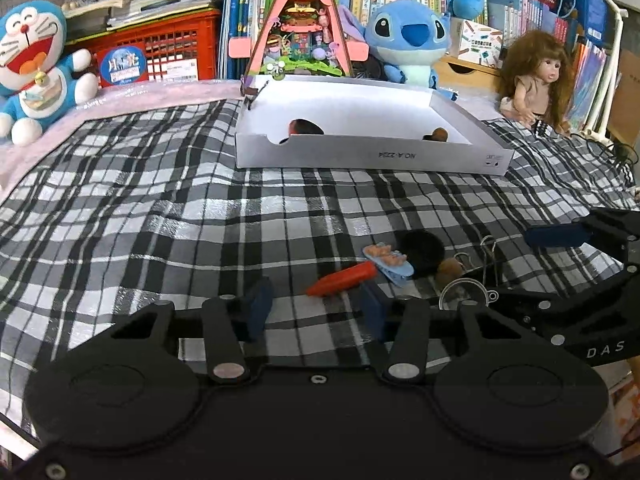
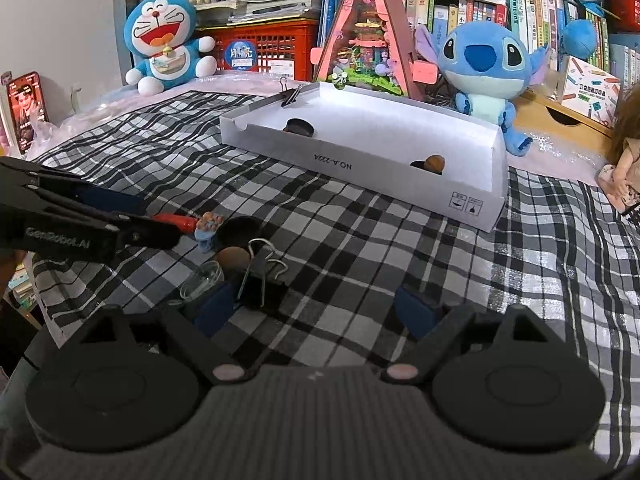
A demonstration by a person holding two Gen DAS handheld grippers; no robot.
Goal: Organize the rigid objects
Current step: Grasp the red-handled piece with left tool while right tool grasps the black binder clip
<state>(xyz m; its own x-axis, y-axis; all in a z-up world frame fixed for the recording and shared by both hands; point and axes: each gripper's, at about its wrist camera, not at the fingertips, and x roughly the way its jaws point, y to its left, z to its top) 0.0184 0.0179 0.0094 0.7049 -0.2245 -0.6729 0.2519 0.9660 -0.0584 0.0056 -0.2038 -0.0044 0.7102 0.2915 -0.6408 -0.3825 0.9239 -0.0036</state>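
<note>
On the checked black-and-white cloth [image 1: 160, 200], near the front edge, lies a small cluster of loose items: an orange toy carrot [image 1: 342, 279], a light blue clip with pink trim [image 1: 389, 261] touching its far end, a black disc [image 1: 422, 246] just behind, a brown nut-like ball [image 1: 450, 270], a clear small funnel [image 1: 464, 294] and a black binder clip [image 2: 260, 280] with wire handles. Left gripper [image 1: 316, 310]: blue pads partly drawn in, apart, with the near tip of the carrot lying between them; no pad seen pressing on it, contact not certain. Right gripper [image 2: 316, 312]: jaws spread wide, the binder clip just beside the left pad, nothing pinched. Far centre sits a white shallow cardboard box [image 1: 372, 156], open top, holding a dark round piece [image 1: 306, 127] at its left and a brown ball [image 1: 440, 134] at its right; a binder clip [image 2: 291, 94] is clamped on its far left corner. Behind the box: Doraemon plush [image 2: 164, 40], pink triangular model house [image 1: 304, 24], Stitch plush [image 1: 408, 36], doll [image 1: 536, 76] at far right, red crate [image 1: 168, 48] and bookshelves.
</note>
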